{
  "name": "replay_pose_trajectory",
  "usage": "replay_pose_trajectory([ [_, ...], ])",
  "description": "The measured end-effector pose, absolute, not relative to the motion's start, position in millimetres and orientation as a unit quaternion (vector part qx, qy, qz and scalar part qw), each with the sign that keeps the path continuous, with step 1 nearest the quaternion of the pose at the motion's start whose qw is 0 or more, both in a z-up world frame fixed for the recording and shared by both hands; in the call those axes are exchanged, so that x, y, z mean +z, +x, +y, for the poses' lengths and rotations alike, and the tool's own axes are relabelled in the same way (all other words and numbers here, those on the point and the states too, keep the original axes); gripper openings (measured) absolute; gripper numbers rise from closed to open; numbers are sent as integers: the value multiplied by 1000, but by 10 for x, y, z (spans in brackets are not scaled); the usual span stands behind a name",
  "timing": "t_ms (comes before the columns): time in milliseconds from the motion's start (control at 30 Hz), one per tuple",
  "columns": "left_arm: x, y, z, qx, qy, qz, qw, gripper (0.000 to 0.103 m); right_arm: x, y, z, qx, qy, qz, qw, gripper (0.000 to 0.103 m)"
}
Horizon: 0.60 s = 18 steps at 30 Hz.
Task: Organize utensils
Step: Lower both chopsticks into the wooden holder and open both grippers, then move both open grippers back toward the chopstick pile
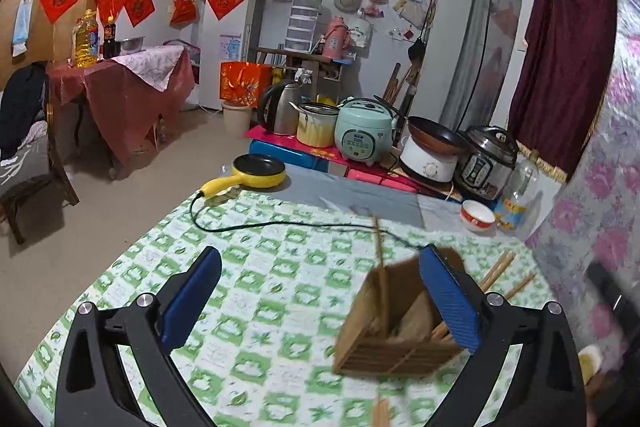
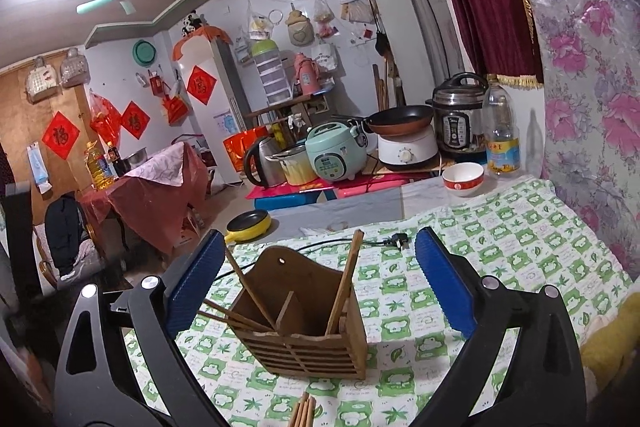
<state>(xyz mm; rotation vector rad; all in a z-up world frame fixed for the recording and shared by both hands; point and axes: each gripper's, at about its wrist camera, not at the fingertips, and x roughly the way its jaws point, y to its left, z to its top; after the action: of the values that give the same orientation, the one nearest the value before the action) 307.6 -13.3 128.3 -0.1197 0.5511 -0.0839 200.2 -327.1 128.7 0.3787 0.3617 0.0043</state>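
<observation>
Chopsticks [image 2: 306, 409] lie in a small bundle at the bottom centre of the right wrist view, just in front of the wooden holder [image 2: 304, 323], their long axis pointing roughly straight up the frame toward it. The holder stands on the green-checked tablecloth [image 2: 520, 247] in the lower middle of that view, between the spread fingers of the right gripper [image 2: 316, 283], which holds nothing. A few sticks already lean inside the holder, some slanting out to its left.

In the left wrist view the holder [image 1: 394, 323] sits at lower right, partly behind one finger of the left gripper [image 1: 320, 299], whose jaws are also wide apart and empty. More chopsticks [image 1: 508, 275] show behind the holder, toward the right edge.

The right gripper looks squarely lined up with holder and loose bundle, so it seems the nearer one for the next pick.
</observation>
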Motion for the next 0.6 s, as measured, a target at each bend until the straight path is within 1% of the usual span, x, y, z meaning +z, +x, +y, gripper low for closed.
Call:
replay_pose_trajectory([
  [100,995,2915,-40,7,-35,262,964,97,1245,1962,-3241,6,190,186,964,93],
  [167,775,2845,-3,21,-13,275,961,97,1193,1926,-3179,6,181,192,965,93],
  [233,591,2776,38,16,2,295,955,97,989,1806,-3106,3,151,199,968,96],
  [300,464,2716,50,18,20,308,951,97,696,1656,-3049,-17,113,204,972,97],
  [367,342,2655,51,19,35,321,946,97,292,1522,-2990,-44,57,238,969,97],
  [433,270,2624,60,10,37,333,942,97,26,1484,-2963,-57,26,286,956,97],
  [500,192,2612,39,8,43,343,938,97,-118,1449,-2944,-35,18,324,945,97],
  [600,116,2575,-22,21,70,345,936,97,-146,1382,-2912,-23,11,329,944,97],
])
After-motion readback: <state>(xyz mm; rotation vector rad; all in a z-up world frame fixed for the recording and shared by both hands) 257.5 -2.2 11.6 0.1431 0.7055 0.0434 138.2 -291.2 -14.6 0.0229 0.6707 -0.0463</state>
